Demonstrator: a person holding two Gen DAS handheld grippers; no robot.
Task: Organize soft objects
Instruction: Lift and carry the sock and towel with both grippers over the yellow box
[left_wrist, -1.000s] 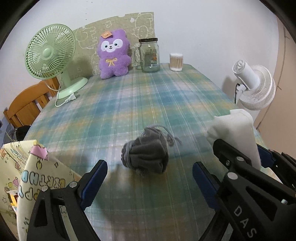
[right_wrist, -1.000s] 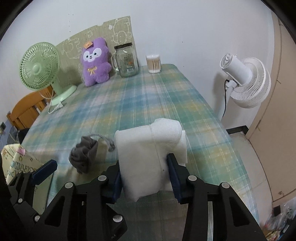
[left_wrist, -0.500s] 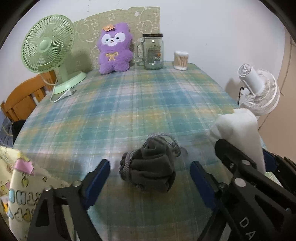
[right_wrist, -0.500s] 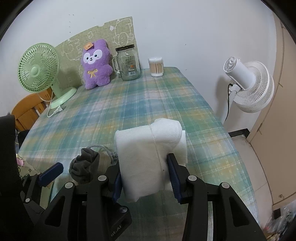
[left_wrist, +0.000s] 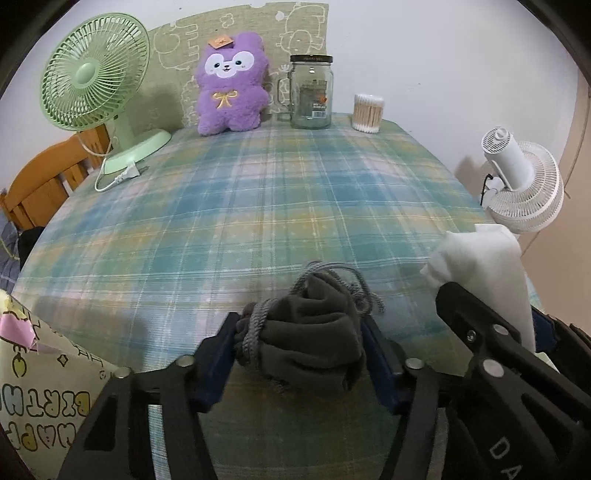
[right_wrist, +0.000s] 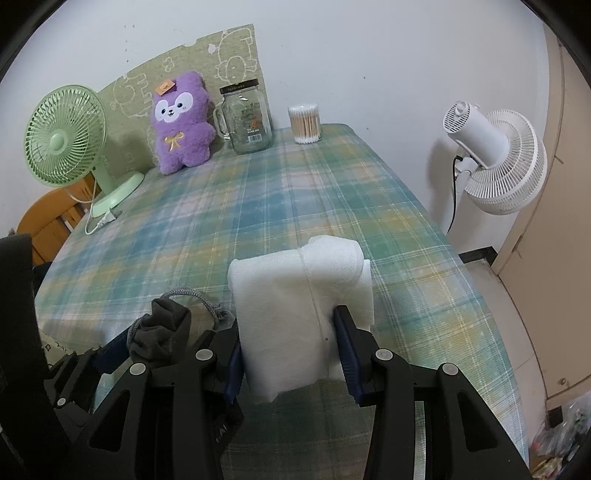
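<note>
Grippers clamp soft goods: left gripper (left_wrist: 301, 350) squeezes grey drawstring pouch (left_wrist: 308, 338); right gripper (right_wrist: 290, 349) pinches white foam bundle (right_wrist: 295, 314); glass jar (left_wrist: 311, 96) appears empty.

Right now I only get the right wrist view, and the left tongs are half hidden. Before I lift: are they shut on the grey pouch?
Observer: Yes. In the left view, both blue pads of the left tongs press the sides of the pouch.
Operator: Anything on its left?
Observer: A printed birthday bag sits at the near left, apart from the pouch.
Operator: Is the pouch touching my foam?
Observer: No. The left view shows a strip of tablecloth between the pouch and the foam.
</note>
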